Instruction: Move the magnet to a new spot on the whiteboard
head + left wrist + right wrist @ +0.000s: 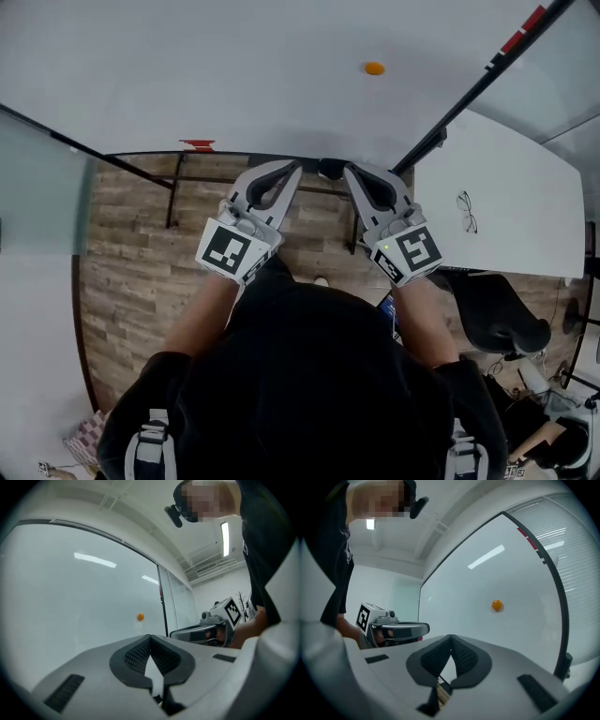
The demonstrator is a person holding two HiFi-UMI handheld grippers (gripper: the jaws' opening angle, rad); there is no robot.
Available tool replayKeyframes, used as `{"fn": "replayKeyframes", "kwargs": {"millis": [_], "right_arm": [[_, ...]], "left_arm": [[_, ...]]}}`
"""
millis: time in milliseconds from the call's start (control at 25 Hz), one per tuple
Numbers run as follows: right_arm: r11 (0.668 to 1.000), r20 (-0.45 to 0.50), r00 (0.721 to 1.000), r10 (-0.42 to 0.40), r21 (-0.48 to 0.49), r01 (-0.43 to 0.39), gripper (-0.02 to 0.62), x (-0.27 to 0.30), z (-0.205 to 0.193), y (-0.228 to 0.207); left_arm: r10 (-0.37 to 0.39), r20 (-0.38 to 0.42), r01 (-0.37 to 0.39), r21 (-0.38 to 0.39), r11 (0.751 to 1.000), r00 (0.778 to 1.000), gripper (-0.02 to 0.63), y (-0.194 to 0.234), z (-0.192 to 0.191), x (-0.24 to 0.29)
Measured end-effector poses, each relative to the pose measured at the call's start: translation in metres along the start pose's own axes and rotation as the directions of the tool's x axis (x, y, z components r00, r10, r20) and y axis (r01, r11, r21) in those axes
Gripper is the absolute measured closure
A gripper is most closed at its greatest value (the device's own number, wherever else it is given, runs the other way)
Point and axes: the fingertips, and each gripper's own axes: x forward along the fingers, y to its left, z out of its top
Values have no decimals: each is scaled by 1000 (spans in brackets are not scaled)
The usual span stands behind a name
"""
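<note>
Whiteboard (234, 66) is filling the bg w/ magnet (374, 67) sitting on it, well ahead of both tools. Left tool (296, 168) and right tool (348, 170) are pressed together, pinching nothing. Prob approach step; next move is calling for reaching in, spreading right tool, pinching magnet.

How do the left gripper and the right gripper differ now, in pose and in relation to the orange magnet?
In the head view the left gripper leans rightward, the right gripper leftward, so their tips lie close together. The orange magnet on the whiteboard sits nearer the right gripper than the left gripper. Both are shut and empty.
</note>
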Motion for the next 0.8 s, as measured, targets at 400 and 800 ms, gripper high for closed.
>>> {"fn": "replayKeyframes", "kwargs": {"millis": [400, 800], "right_arm": [[973, -32, 972, -231, 12, 232, 594, 47, 3, -43], [901, 22, 901, -433, -29, 433, 594, 64, 28, -66]], "left_arm": [[-234, 25, 234, -6, 972, 972, 604, 53, 5, 55], [-409, 43, 410, -8, 912, 911, 604, 72, 5, 71]]}}
